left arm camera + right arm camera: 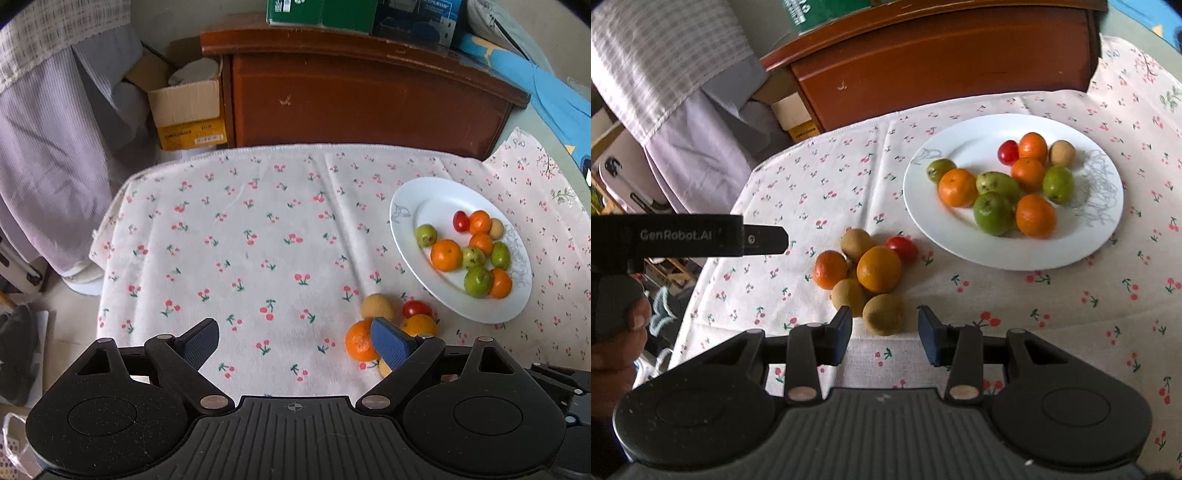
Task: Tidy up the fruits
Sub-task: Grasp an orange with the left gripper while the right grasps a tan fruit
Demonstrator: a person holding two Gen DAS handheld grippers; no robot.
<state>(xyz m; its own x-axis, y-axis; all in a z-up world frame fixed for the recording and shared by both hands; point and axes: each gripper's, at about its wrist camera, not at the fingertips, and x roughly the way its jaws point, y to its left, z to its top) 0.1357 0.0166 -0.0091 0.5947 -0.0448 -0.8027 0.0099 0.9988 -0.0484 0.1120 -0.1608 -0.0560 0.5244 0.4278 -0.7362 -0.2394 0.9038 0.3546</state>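
Note:
A white plate [960, 133] holds several mandarins, green fruits, a cherry tomato and a brown fruit. It is also in the left wrist view, where the plate [406, 206] lies at the right. Left of it a loose pile rests on the cherry-print cloth: an orange [879, 268], a mandarin [830, 269], a tomato [902, 248] and brown fruits. My right gripper [884, 311] is open, its pads on either side of the nearest brown fruit [882, 317] without touching it. My left gripper [295, 339] stands wide open and empty, its right finger [388, 341] just in front of the mandarin [358, 341].
A brown wooden cabinet [351, 92] stands behind the table, with a cardboard box [188, 110] and hanging lilac fabric [48, 147] to its left. The cloth's edge [107, 236] drops off at the left. A hand [617, 332] holds the left gripper's handle.

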